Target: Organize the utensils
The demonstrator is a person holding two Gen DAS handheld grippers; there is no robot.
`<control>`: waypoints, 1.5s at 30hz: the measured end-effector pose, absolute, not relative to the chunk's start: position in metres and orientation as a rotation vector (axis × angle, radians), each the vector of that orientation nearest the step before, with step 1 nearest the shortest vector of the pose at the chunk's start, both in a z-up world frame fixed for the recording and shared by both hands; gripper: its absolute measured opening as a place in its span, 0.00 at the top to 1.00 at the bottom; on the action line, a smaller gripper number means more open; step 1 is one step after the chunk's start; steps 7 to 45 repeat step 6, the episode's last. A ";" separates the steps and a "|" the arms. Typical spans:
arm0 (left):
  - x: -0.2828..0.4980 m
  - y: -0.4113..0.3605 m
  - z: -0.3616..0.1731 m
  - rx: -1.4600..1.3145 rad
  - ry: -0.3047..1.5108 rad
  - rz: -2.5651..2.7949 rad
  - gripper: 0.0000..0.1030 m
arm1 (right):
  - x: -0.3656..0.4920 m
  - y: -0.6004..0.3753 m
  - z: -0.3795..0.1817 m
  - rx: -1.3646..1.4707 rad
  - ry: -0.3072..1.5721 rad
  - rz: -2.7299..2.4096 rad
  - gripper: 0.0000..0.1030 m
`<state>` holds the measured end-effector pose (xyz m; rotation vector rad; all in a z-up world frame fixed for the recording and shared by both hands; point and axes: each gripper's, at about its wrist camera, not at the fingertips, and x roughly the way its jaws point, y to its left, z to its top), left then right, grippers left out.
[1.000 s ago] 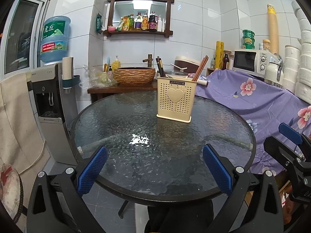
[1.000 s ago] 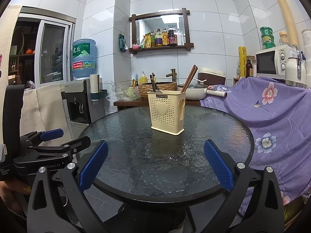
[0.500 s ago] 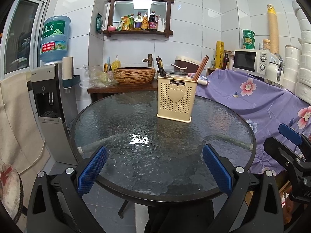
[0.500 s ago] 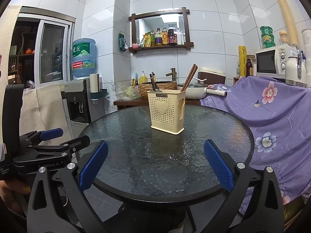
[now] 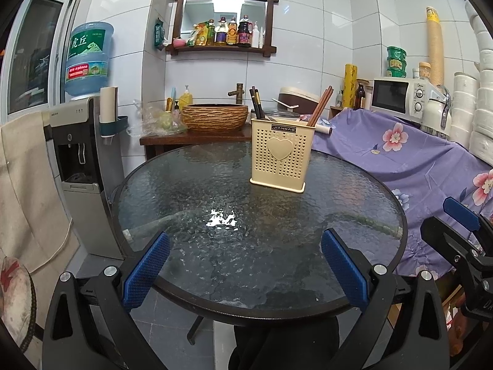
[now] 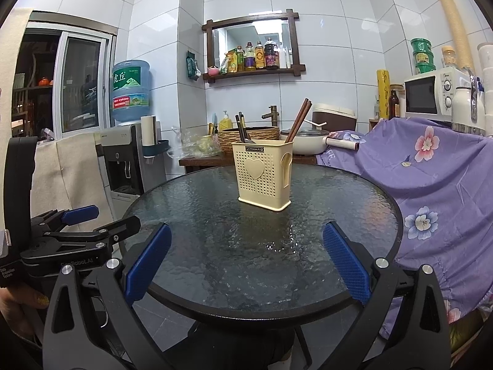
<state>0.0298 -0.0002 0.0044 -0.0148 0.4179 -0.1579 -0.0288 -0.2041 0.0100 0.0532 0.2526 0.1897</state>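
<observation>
A cream perforated utensil holder (image 5: 282, 154) (image 6: 263, 174) with a heart on its front stands upright on the far half of the round glass table (image 5: 215, 246) (image 6: 215, 262). Dark chopsticks (image 5: 256, 101) (image 6: 241, 129) lean in its left side and brown chopsticks (image 5: 322, 104) (image 6: 299, 123) in its right. My left gripper (image 5: 245, 265) hangs open at the table's near edge, nothing between its blue pads. My right gripper (image 6: 246, 259) is open too, at the same near edge. Each gripper shows at the side of the other's view.
A water dispenser (image 5: 83, 160) stands left of the table. Purple flowered cloth (image 5: 416, 160) covers furniture on the right, with a microwave (image 5: 400, 95) behind. A wooden counter with a woven basin (image 5: 215, 118) sits beyond the table. A hand (image 6: 18, 305) holds the left gripper.
</observation>
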 end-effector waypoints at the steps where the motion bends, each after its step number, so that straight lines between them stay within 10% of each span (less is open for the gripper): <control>1: 0.030 0.000 0.005 -0.014 0.419 -0.157 0.06 | -0.029 -0.204 0.010 0.052 0.252 0.190 0.06; 45: 0.031 0.001 0.003 -0.008 0.425 -0.152 0.06 | -0.028 -0.204 0.009 0.054 0.255 0.192 0.06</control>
